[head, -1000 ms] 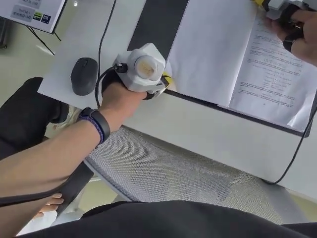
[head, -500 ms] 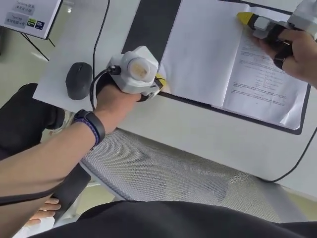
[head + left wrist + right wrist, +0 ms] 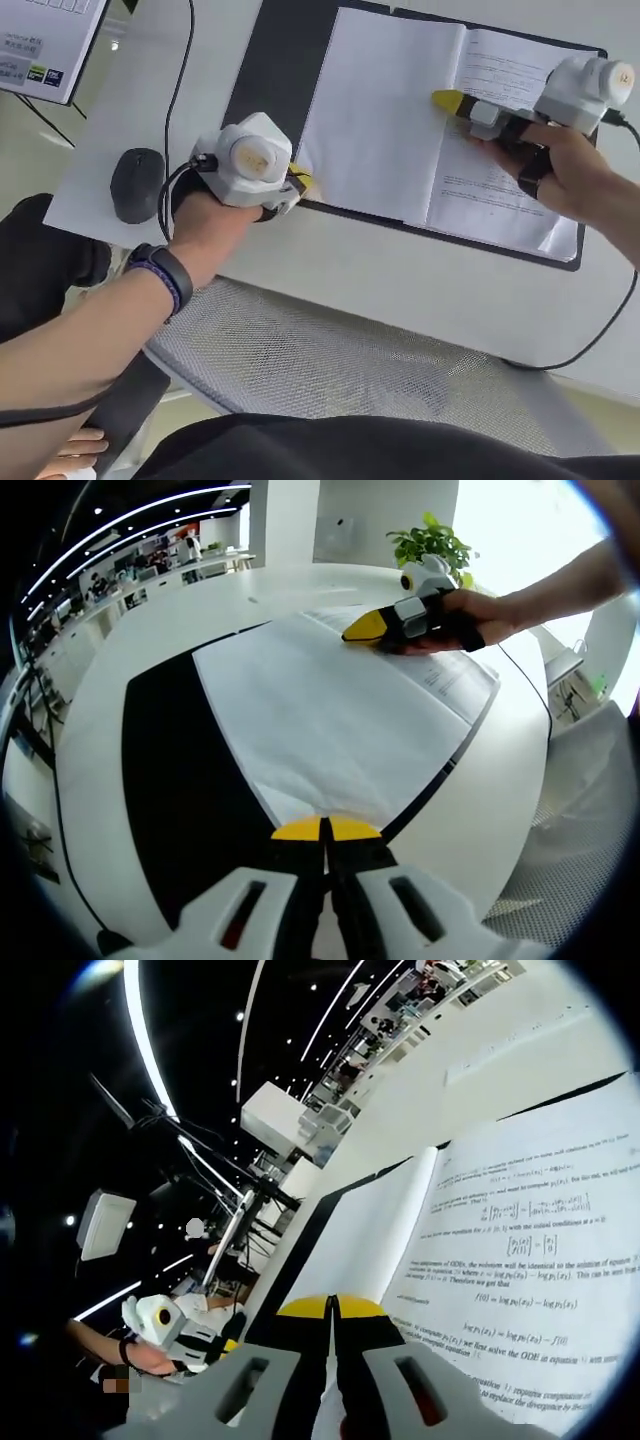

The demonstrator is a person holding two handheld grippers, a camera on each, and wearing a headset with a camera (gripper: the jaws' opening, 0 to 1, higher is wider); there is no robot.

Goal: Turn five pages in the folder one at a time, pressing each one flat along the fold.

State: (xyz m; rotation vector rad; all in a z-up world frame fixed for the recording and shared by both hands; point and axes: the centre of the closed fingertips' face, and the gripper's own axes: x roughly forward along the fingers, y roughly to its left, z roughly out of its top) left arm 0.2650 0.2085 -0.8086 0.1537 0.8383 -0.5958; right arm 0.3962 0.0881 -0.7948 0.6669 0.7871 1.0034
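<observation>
Folder (image 3: 270, 70) lay open on white worktop (image 3: 420, 270), black cover left, blank page (image 3: 375, 120) beside printed page (image 3: 500, 190). Left gripper (image 3: 300, 180), fingers (image 3: 298, 830) pressed together, sat at blank page's near left corner. Right gripper (image 3: 447, 100), fingers (image 3: 305, 1308) pressed together, tip at fold, toward far end. Mouse (image 3: 137, 185) on worktop left of left gripper.

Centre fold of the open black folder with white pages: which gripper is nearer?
Right. The right gripper has its yellow tips at the fold, beside the printed page. The left gripper sits at the blank left page's near corner, across that page.
</observation>
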